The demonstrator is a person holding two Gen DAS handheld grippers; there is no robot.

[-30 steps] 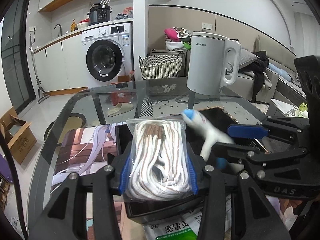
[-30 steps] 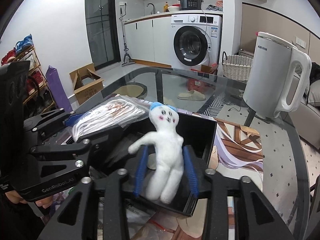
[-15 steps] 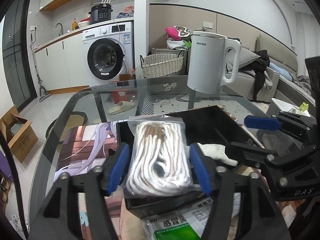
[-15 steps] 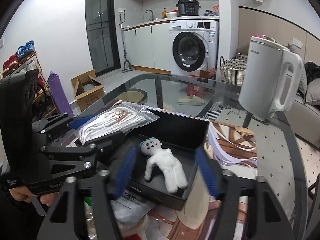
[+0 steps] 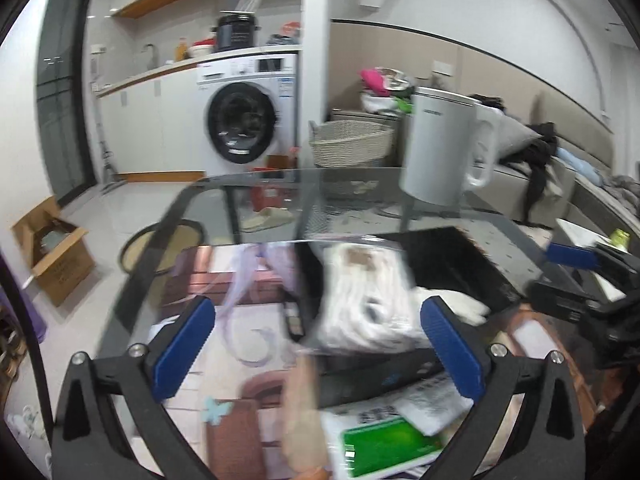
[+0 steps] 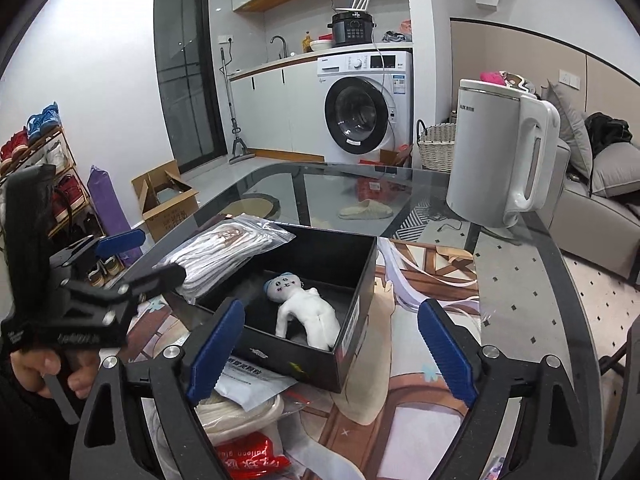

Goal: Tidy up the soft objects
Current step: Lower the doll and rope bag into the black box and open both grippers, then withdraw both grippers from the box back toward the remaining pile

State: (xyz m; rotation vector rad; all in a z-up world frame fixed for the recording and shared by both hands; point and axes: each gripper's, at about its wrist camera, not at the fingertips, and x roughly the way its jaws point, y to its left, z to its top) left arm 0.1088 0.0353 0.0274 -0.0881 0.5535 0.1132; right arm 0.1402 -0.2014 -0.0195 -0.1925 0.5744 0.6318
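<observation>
A black open box (image 6: 362, 280) stands on the glass table. A white doll with a blue cap (image 6: 306, 312) lies inside it. A clear bag of white rope (image 6: 224, 258) rests on the box's left rim; in the left wrist view the bag (image 5: 368, 304) is blurred, beside the doll (image 5: 456, 304). My left gripper (image 5: 316, 344) is open and empty, just in front of the bag; it also shows in the right wrist view (image 6: 116, 260). My right gripper (image 6: 332, 352) is open and empty, in front of the box.
A white kettle (image 6: 496, 156) stands at the far right of the table. Medicine packets (image 5: 384, 436), a red packet (image 6: 248, 460) and a coil of rope (image 6: 240, 412) lie in front of the box. A printed mat (image 6: 432, 264) covers the table.
My right gripper let go of the doll into the box and drew back. My left gripper opened, released the rope bag onto the box rim and pulled back.
</observation>
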